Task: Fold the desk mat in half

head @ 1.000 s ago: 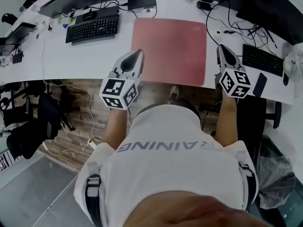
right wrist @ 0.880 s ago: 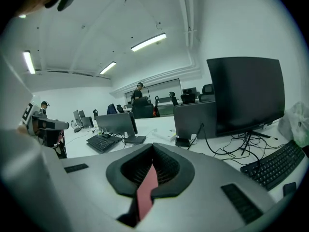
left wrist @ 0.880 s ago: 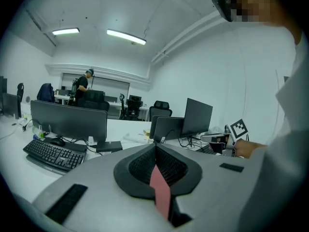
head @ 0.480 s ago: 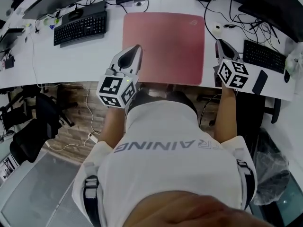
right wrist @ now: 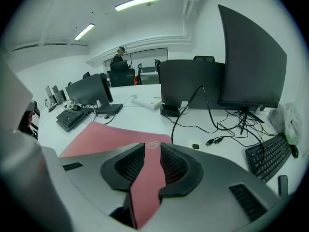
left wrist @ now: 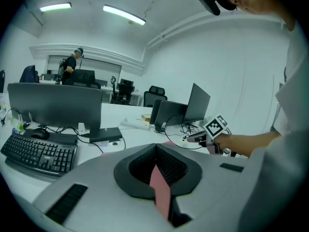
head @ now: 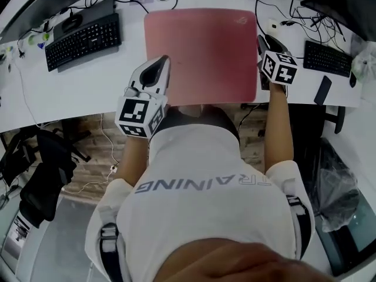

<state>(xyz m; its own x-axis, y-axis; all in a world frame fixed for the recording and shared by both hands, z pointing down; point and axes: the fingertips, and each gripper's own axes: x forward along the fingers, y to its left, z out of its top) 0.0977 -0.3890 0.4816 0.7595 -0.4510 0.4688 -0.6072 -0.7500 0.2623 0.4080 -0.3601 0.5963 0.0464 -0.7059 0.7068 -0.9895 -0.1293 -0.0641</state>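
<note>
The red desk mat lies flat on the white desk. My left gripper hovers over the mat's near left corner. In the left gripper view its jaws meet at the tips, and a strip of the mat shows below them, not pinched. My right gripper is at the mat's right edge, about halfway up. Its jaws are opening, with the mat showing through the gap and the pads not pressing on it.
A black keyboard lies left of the mat. A second keyboard and a phone lie to the right, with cables behind. Monitors stand along the back. An office chair is below left.
Both grippers have moved forward over the desk. The right one has shifted left, from beside the mat's near right corner onto its right edge.
</note>
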